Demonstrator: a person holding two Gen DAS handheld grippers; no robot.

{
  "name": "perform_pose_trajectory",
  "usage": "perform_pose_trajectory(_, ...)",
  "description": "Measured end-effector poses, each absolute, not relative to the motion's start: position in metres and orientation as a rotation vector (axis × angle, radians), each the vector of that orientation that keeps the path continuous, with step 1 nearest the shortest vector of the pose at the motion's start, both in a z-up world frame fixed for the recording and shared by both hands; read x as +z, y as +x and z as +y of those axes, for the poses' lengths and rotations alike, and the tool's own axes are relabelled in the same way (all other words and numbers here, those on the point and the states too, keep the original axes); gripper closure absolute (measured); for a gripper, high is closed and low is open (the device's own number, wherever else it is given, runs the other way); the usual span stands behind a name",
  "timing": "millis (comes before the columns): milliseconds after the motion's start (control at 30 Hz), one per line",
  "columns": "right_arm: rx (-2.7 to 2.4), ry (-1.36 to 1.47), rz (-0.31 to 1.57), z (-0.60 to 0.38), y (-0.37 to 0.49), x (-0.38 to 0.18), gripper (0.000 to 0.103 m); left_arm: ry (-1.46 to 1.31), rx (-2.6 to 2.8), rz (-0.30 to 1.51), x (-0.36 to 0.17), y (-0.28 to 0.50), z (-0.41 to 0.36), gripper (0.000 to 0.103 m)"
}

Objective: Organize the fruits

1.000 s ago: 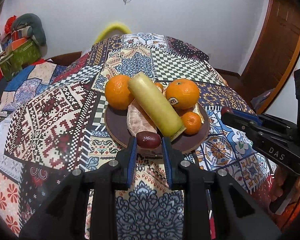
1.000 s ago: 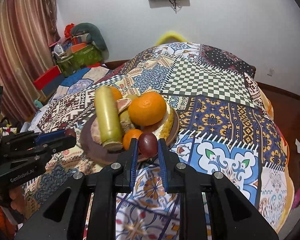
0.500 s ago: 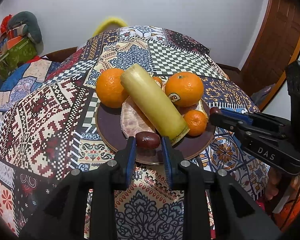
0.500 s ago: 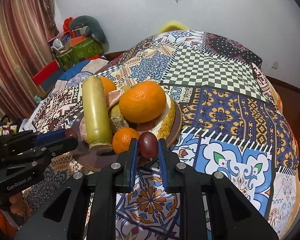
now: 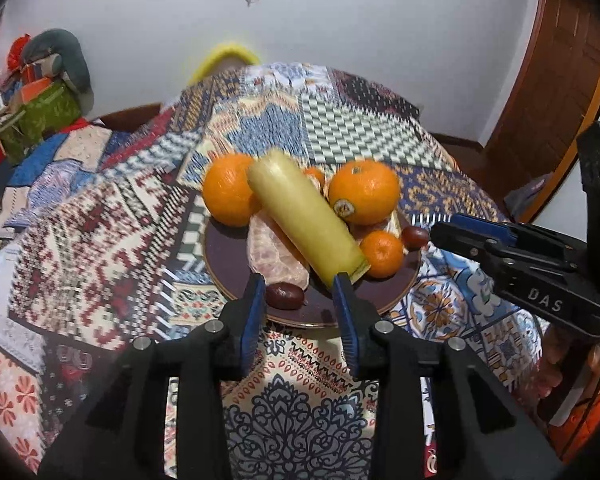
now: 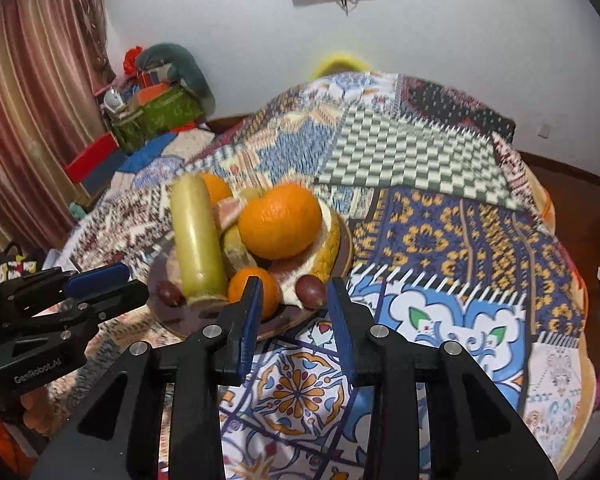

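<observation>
both grippers, left [image 5: 300, 290] and right [image 6: 292, 294], have just opened their jaws, holding nothing; each dark fruit [image 5: 284, 295] by the plate [image 5: 228, 256] rim could roll off if bumped.

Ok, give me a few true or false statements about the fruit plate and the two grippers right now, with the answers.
1. The left gripper has its jaws open, a dark red fruit lying between them on the plate. True; the jaws have just been opening.
2. The right gripper is clamped on the small orange. False; its jaws are open, having just opened, and the other dark red fruit lies between them on the plate.
3. The long yellow-green fruit lies across the pile on the plate. True.
4. The plate is white. False; it is dark brown.
5. Only one big orange is on the plate. False; there are two.
</observation>
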State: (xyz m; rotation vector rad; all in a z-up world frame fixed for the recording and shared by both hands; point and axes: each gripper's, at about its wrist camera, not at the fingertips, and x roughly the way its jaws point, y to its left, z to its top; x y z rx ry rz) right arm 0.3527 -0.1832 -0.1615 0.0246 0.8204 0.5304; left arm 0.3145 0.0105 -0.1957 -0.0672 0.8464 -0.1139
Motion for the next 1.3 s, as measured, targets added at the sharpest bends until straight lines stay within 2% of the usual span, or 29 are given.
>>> perform_pose_trajectory(567,0.535,0.041,0.401,-0.21,0.232,-0.006,0.072,-0.082,-0.079,0.428,-0.034,0.191,0.01,0.068)
perform_pose_trajectory(633,0.54,0.042,0.355,-0.211,0.213,0.007,0.071,-0.065,-0.075,0.378,-0.02,0.171,0.006,0.06)
perform_pose_trajectory(733,0.543,0.047,0.297,-0.211,0.188,0.02,0.061,-0.035,-0.053,0.294,-0.003,0.14,-0.001,0.045)
perform_pose_trajectory(900,0.521,0.046,0.224,-0.212,0.16,0.029,0.046,-0.02,-0.041,0.225,0.011,0.107,-0.008,0.038)
perform_pose_trajectory(1100,0.506,0.046,0.247,-0.214,0.164,0.021,0.046,-0.04,-0.04,0.255,0.005,0.106,-0.004,0.038)
perform_pose_trajectory(1300,0.48,0.039,0.347,-0.221,0.18,-0.005,0.046,-0.066,-0.036,0.353,-0.02,0.126,0.003,0.037)
